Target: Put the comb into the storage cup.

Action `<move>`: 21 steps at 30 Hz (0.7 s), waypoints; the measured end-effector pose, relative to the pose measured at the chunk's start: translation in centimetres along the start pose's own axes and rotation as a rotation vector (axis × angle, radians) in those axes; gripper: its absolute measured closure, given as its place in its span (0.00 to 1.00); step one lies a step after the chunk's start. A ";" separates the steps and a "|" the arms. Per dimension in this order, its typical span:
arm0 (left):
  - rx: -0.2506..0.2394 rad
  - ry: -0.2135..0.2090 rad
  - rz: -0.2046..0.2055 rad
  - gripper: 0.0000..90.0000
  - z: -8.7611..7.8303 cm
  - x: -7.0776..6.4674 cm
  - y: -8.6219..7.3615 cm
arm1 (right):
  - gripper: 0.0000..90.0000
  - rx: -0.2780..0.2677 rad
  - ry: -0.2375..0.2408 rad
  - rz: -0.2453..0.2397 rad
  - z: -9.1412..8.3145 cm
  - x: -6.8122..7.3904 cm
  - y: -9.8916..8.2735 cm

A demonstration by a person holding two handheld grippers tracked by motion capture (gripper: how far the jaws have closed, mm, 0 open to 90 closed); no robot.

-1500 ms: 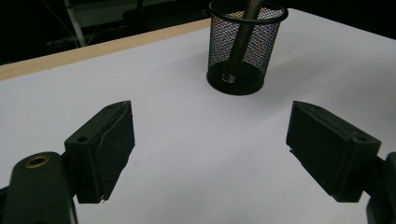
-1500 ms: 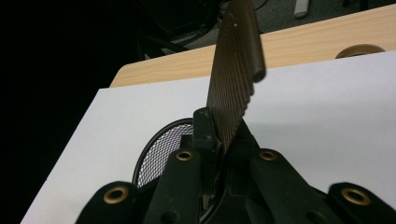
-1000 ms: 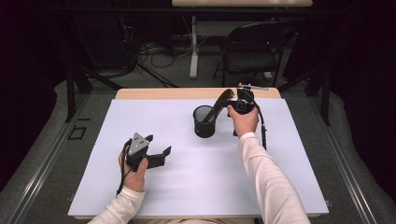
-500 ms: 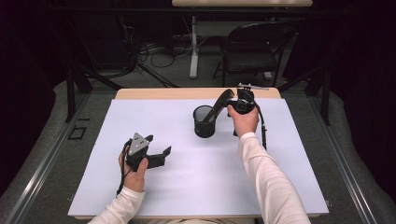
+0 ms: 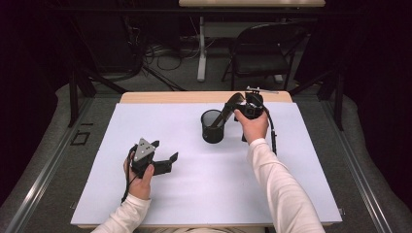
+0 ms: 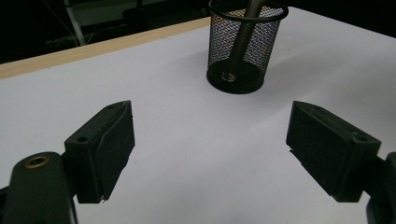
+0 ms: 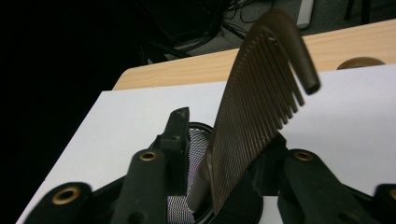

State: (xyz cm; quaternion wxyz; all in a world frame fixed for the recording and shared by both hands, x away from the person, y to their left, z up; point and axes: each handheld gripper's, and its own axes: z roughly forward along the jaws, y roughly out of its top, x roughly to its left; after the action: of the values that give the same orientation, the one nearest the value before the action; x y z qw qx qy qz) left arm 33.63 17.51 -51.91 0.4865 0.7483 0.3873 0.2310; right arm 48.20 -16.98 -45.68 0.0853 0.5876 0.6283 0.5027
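The right gripper has just been opening its jaws; a brown comb with fine, close-set teeth and a curved spine stands between them, and the left jaw is clear of it (contact on the right side is hidden). The comb's handle end sits inside a black wire-mesh cup, round and open-topped, near the upper middle of the high view. The cup rests on the white, matte surface, which has a light wooden edge. At lower left, the left gripper is wide open, holding nothing.
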 end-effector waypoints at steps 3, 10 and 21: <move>0.003 0.000 0.001 0.17 0.0 0.0 0.0 | 0.62 -0.008 -0.004 -0.010 0.0 0.2 -0.1; 0.003 -0.002 0.000 0.17 0.0 0.0 0.0 | 0.52 -0.036 -0.023 -0.067 0.2 0.6 -0.2; 0.003 -0.001 0.001 0.17 0.0 0.0 0.0 | 0.41 -0.023 -0.042 -0.118 -0.1 0.5 -0.1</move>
State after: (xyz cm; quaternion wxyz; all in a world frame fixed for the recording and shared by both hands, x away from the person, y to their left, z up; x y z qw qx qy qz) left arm 33.63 17.45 -51.94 0.4854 0.7494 0.3869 0.2303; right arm 47.93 -16.61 -45.52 0.1348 0.5591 0.6541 0.4914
